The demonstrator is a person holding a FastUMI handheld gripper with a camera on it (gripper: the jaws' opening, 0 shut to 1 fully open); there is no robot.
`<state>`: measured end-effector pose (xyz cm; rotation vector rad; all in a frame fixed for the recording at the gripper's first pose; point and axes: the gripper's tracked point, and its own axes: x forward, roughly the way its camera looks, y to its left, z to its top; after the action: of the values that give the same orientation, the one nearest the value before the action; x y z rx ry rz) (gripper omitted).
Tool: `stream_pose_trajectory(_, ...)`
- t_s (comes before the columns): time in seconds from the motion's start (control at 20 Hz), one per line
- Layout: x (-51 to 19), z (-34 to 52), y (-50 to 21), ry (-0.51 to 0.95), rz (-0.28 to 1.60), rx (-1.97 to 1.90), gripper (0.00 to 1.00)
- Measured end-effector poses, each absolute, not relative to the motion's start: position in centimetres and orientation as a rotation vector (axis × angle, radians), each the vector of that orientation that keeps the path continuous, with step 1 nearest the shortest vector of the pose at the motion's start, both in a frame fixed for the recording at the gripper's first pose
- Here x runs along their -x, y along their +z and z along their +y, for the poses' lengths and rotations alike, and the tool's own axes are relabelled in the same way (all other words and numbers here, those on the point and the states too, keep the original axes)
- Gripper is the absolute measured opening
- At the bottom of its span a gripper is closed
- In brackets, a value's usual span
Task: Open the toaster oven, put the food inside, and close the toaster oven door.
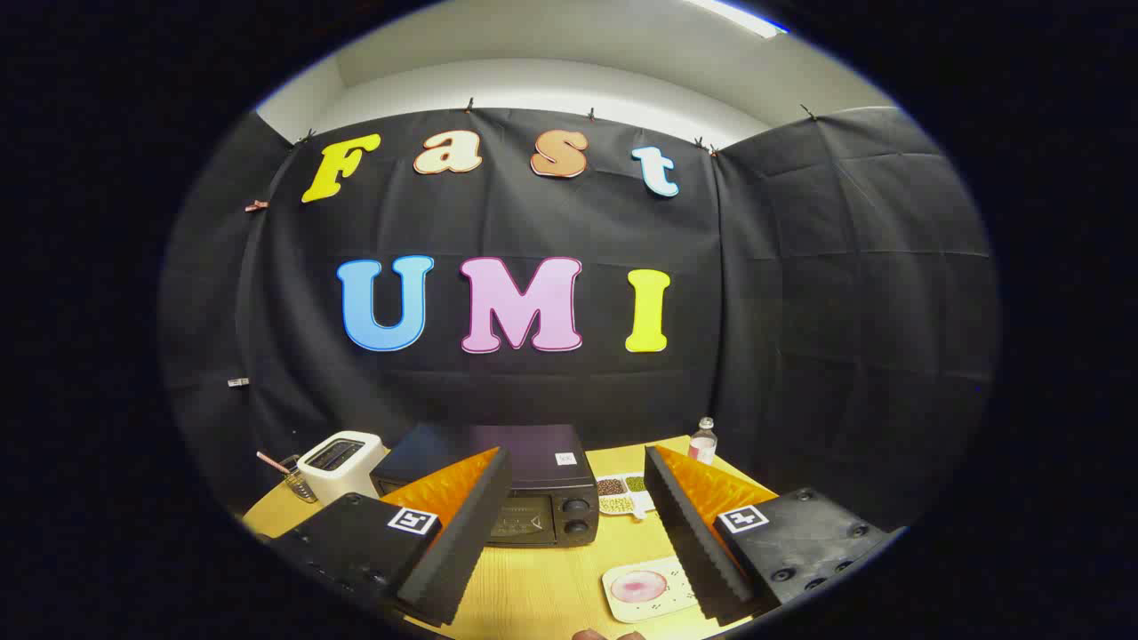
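- Black metal toaster oven, door closed: heavy, rigid; I'd hook its top edge.
- Pink food on a plate nearer me than the oven: probably soft.
- My gripper is spread, empty.

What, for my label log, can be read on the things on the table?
None readable.
White sticker on the toaster oven top: too small to read.
Bottle label: blurred.
Square markers on the open gripper, fingers apart before the toaster oven: patterns, no words.
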<state>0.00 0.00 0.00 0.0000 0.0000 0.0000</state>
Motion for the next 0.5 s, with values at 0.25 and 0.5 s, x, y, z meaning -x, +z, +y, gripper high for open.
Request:
stream_pose_trajectory(0.25, 0.1, 0.3, 0.8, 0.001, -0.01, 0.014, 0.99)
stream_pose_trajectory(0.5, 0.8, 0.2, -0.3, -0.004, 0.014, -0.002, 0.98)
